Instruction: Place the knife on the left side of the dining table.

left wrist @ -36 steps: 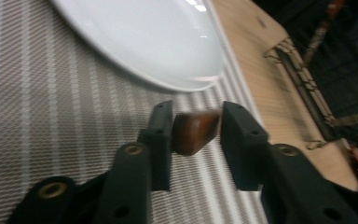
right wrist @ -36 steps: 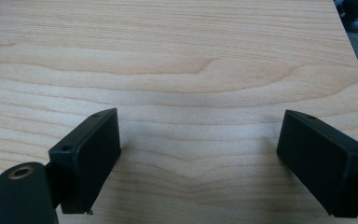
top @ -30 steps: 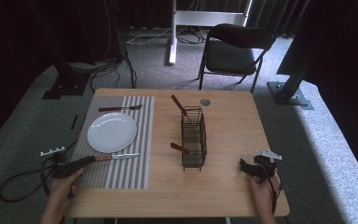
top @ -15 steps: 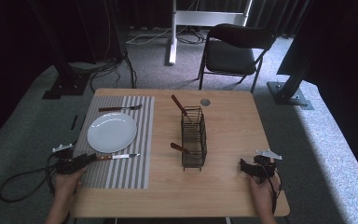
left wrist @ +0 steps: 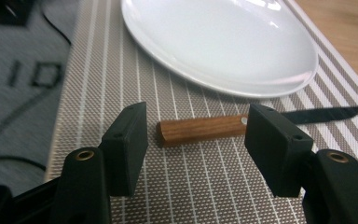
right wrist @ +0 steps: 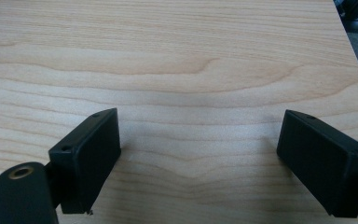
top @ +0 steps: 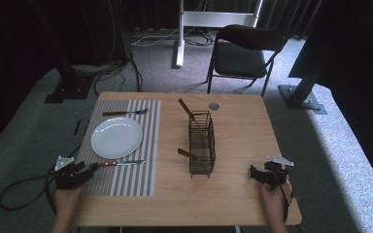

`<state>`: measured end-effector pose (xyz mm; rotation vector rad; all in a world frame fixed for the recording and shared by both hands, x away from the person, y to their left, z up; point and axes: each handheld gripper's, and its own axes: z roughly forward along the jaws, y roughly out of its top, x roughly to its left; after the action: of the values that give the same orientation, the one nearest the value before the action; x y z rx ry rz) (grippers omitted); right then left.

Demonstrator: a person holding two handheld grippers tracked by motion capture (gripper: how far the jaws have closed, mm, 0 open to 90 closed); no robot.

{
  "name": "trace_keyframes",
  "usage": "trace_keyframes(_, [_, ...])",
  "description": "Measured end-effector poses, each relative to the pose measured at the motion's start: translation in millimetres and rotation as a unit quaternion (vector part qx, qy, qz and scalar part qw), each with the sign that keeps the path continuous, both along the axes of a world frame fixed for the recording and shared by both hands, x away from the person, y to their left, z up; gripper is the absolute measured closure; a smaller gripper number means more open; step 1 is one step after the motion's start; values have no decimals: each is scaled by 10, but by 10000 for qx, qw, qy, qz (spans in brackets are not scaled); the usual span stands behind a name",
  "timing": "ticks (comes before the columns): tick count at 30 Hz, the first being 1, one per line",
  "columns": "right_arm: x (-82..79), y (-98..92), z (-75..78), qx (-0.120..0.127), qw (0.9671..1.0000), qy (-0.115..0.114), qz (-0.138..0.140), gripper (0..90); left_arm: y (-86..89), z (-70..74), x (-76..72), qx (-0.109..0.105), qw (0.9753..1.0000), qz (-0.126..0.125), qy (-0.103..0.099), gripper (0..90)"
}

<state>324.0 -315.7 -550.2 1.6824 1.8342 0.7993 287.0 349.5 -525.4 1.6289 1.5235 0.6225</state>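
A knife with a wooden handle [top: 119,163] lies on the striped placemat [top: 141,145] just below the white plate [top: 116,137]. In the left gripper view the knife handle [left wrist: 200,129] lies flat on the mat beyond the open jaws, with the plate [left wrist: 223,42] behind it. My left gripper [top: 83,171] is open at the mat's left edge, its tips close to the handle's end. My right gripper [top: 253,173] rests open on bare wood at the table's front right; in the right gripper view [right wrist: 196,154] nothing lies between its jaws.
A black wire caddy [top: 201,142] stands mid-table with two wooden-handled utensils [top: 187,110] in it. A fork [top: 124,112] lies above the plate. A small grey disc [top: 214,106] sits near the far edge. A chair [top: 245,53] stands behind the table.
My left gripper has drawn back to the left, off the knife, to the mat's left edge. The knife lies still on the mat. The right gripper has not moved.
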Motion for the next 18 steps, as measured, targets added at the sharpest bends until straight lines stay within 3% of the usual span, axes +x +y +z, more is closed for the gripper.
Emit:
trace_keyframes(4, [0,0,0,-2,10000,0,1,126,-58,17,-69,103,9999,-123,-48,276])
trace_keyframes(7, [0,0,0,-2,10000,0,0,126,-82,-12,-110,94,9998,-188,66,189])
trace_keyframes(10, [0,0,0,0,10000,0,0,126,-108,-58,-173,62,9995,-319,20,185])
trace_keyframes(11, [0,0,0,-1,10000,-1,1,126,-129,-71,-194,150,9993,-353,-10,178])
trace_keyframes(13, [0,0,0,-1,10000,-1,1,126,-177,-90,-226,359,9986,-387,33,178])
trace_keyframes(15, [0,0,0,-1,10000,0,1,126,-191,-103,-248,363,9985,-411,87,177])
trace_keyframes(18, [0,0,0,0,10000,0,0,126,-193,-113,-269,434,9983,-329,226,95])
